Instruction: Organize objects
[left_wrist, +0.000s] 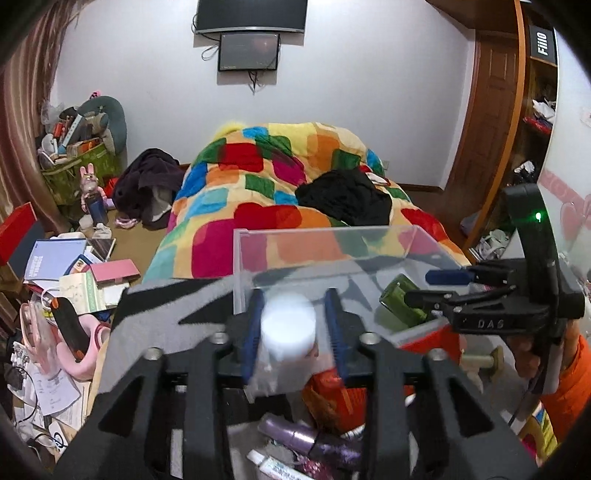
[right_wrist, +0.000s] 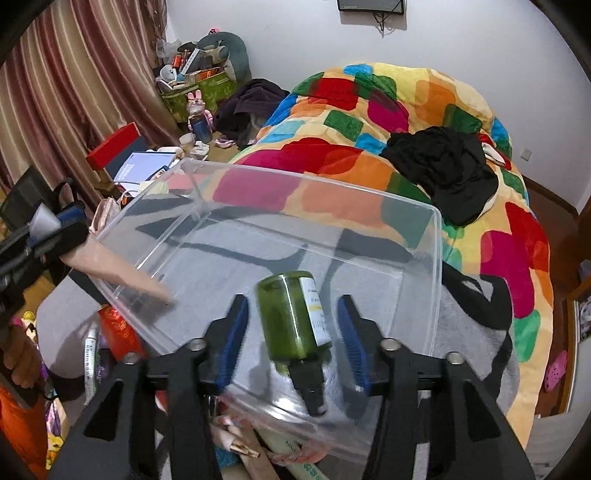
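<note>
**Two hand-held grippers at a clear storage bin on a bed**

Left wrist view: the left gripper (left_wrist: 293, 332) is seen from behind, its blue-padded fingers (left_wrist: 251, 332) parted on either side of a white-capped translucent plastic bottle (left_wrist: 288, 328). The bottle is blurred; a gap shows between it and each pad, so it does not appear clamped. It stands at the near wall of the clear rectangular plastic bin (left_wrist: 332, 251), which rests on a grey-and-black fleece blanket (left_wrist: 155, 314). Near the bin lie a red packet (left_wrist: 332, 391), a purple tube (left_wrist: 306, 439) and a white tube (left_wrist: 280, 465).

Right wrist view: the right gripper (right_wrist: 293, 339) has its fingers (right_wrist: 351, 339) spread wide. A green glass bottle with a black pump top and white label (right_wrist: 291, 317) lies tilted between them, inside the bin (right_wrist: 424, 295), pump end toward the camera and clear of both pads. The left gripper (right_wrist: 48, 229) enters at the left edge of this view, beside the bin's left wall.

Behind the bin a multicoloured patchwork quilt (right_wrist: 369, 147) covers the bed, with a black garment (right_wrist: 443, 170) on top.
</note>
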